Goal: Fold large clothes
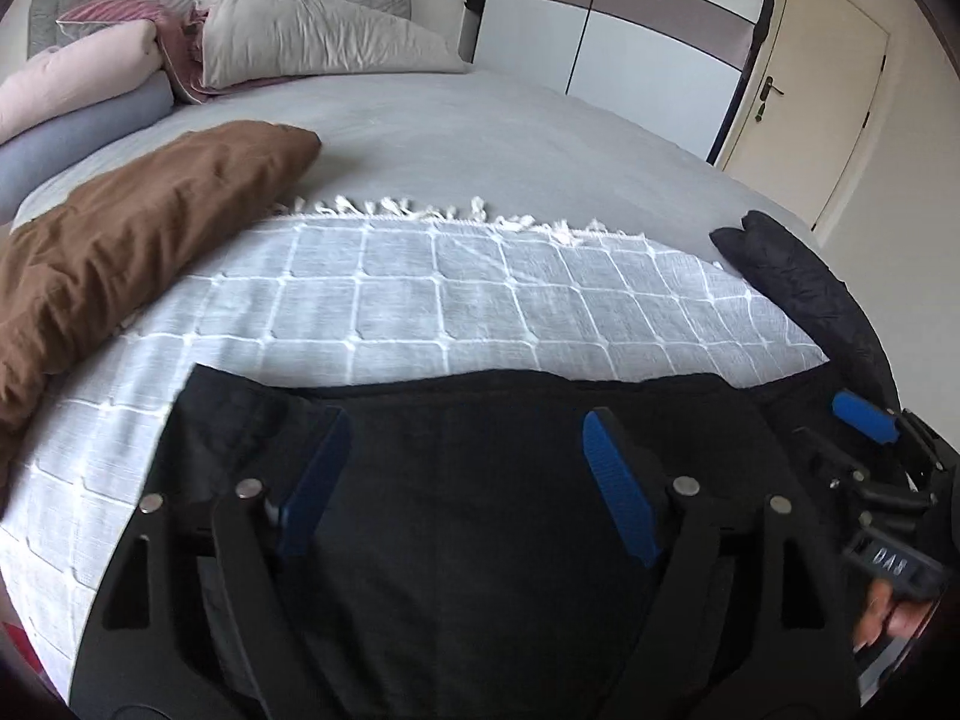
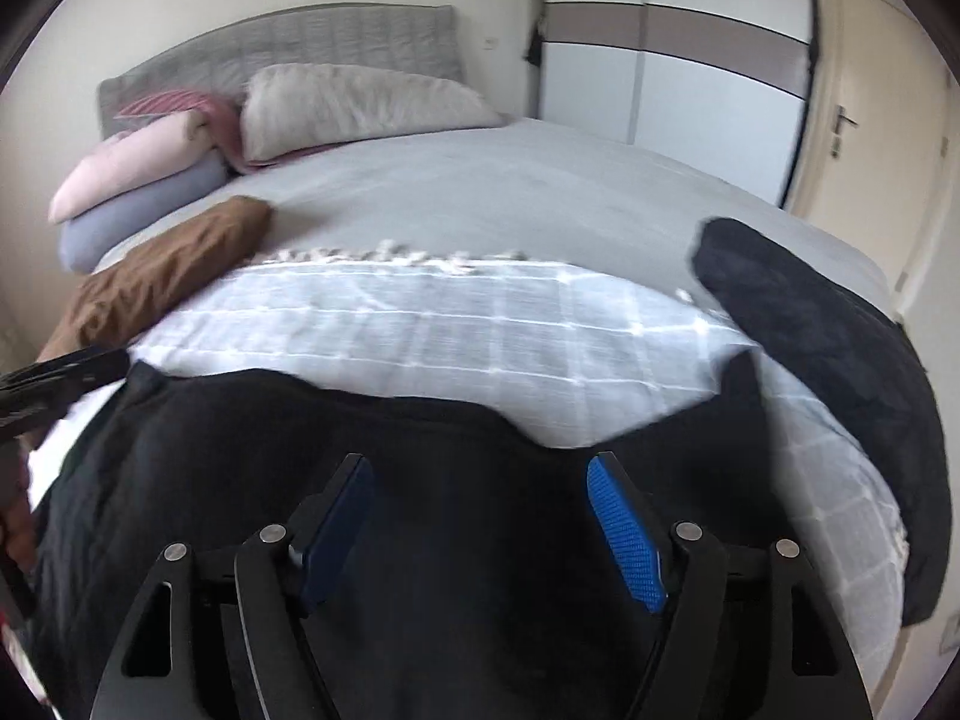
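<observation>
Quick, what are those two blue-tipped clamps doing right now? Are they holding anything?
Left hand-held gripper: open, above the black garment, gripping nothing.
Right hand-held gripper: open, above the same garment, gripping nothing.

I note both grippers: left gripper [image 1: 465, 480], right gripper [image 2: 480, 516], black frames, blue ribbed pads [image 1: 618, 510], silver rivets; "DAS" label at 4 o'clock.

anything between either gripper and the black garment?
Nothing visible. The left gripper and right gripper both hang with jaws open directly over the black garment, bare cloth between the jaws. The brown cushion and dark bundle lie off to either side.
</observation>
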`<state>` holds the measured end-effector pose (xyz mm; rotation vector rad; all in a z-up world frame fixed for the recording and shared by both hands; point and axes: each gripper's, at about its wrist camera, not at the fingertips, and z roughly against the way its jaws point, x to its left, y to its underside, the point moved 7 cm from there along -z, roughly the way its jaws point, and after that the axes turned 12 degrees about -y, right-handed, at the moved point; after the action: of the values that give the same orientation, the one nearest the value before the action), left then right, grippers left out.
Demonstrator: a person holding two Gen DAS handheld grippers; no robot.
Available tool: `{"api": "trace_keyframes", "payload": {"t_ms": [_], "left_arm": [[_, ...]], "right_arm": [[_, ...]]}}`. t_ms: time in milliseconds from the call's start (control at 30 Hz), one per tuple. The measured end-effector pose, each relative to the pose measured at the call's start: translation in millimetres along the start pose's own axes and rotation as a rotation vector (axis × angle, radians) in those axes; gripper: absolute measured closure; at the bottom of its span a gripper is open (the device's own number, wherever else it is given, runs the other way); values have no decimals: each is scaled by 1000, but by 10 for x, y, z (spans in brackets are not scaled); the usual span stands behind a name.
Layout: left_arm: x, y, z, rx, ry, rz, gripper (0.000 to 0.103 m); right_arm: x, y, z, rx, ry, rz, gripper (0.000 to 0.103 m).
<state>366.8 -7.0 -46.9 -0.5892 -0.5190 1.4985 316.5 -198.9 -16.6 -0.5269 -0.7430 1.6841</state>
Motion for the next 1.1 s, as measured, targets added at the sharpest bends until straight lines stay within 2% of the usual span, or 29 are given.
{"api": "trace_keyframes", "payload": {"t_ms": [33,100,200,267,300,367,400,433,467,500,533,600,667,733,833,867,967,1033,1100], "left_arm": [[-48,37,-77,18,-9,1,23],[-33,109,-255,37,-58,-23,23],[229,211,-527,27,-198,-141,23],[572,268,-705,52,-301,-193,23],[761,301,-796,72,-336,-214,23],[1140,290,-889,80,-384,-208,22],[1326,258,-928,82,-372,-191,15],[1461,231,-950,90,-343,-164,10],[1630,207,-978,109,-360,-135,10],[1797,191,-1004,123,-448,-142,10],[1906,182,-1006,121,-488,-160,10],[2072,161,-914,125,-518,-171,12],[2134,139,-676,96,-531,-165,14],[2019,133,-383,51,-474,-159,14],[1572,201,98,-8,-323,-139,14],[1364,278,255,-16,-251,-132,14],[793,590,566,-22,-76,-134,6],[447,875,691,-16,2,-163,5],[255,1138,722,-5,24,-187,5]], "right_arm": [[107,-16,-13,-22,22,25,28],[362,5,-98,-34,-30,87,28],[323,221,-410,81,-59,121,28],[-23,420,-628,168,-31,88,28],[-337,521,-709,195,-58,12,23],[-799,606,-687,183,-150,-156,18],[-1122,636,-658,168,-137,-232,18],[-1406,674,-633,178,-19,-235,18],[-1588,694,-604,188,37,-238,22],[-1810,730,-554,191,60,-280,24],[-1988,759,-491,200,120,-311,24],[-2354,806,-258,210,287,-329,24],[-2458,804,19,187,381,-322,24],[-2347,711,263,129,381,-282,23],[-1729,541,609,24,254,-230,22],[-1534,505,624,12,216,-215,21],[-606,570,755,-3,39,-126,18],[-164,690,696,8,-32,-75,17],[257,900,643,38,-84,-18,17]]}}
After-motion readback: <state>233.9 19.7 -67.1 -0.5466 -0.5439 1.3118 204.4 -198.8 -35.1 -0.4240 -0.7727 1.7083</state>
